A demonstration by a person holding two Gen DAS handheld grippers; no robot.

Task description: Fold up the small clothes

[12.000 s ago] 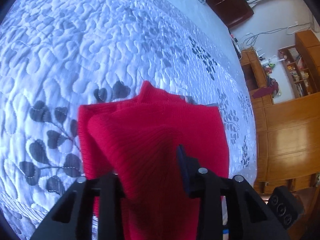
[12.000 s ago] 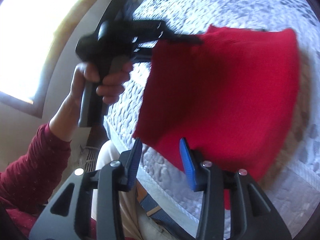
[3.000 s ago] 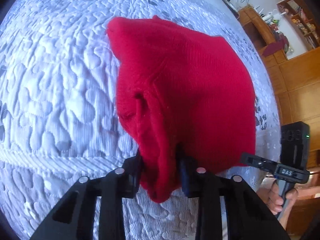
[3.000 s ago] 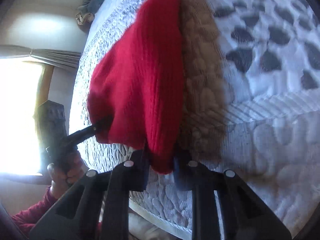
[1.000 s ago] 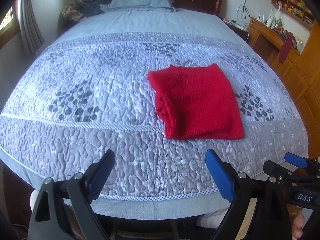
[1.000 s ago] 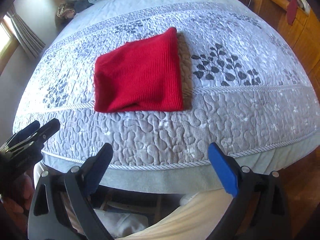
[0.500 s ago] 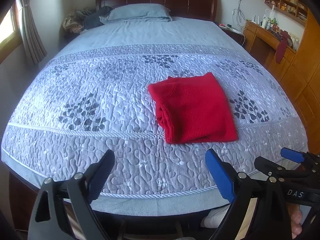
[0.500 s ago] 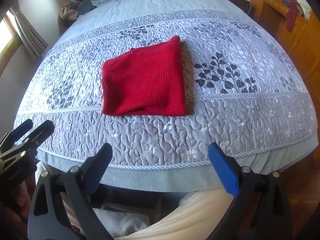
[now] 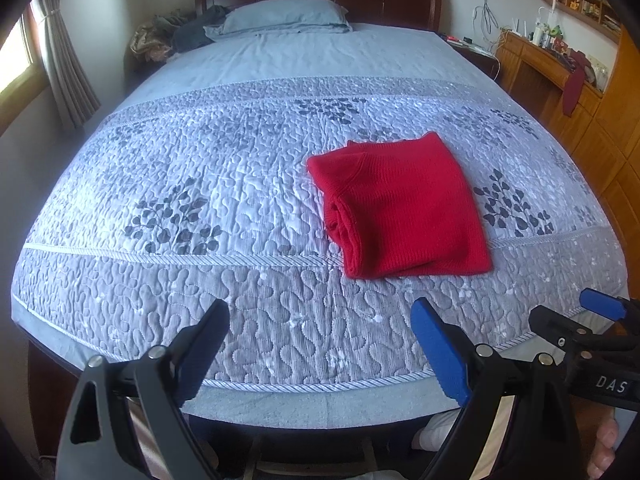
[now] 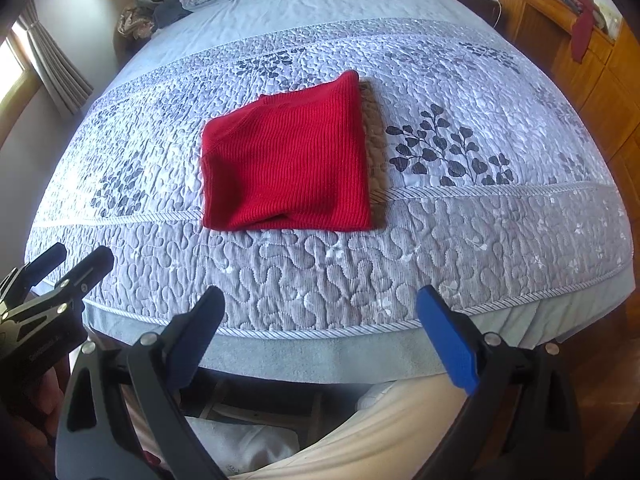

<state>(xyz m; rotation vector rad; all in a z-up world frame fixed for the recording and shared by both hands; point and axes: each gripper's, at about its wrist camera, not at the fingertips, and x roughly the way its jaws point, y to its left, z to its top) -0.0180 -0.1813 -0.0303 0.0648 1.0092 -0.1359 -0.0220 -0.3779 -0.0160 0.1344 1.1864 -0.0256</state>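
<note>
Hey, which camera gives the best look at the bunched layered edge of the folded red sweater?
The left wrist view. There the red sweater shows its rolled, stacked layers along its left side. The right wrist view shows mostly the flat ribbed top, with that edge nearly out of sight.

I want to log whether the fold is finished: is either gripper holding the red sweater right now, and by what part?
Nothing is held. The left gripper and right gripper are both open, back from the folded red sweater on the quilt.
</note>
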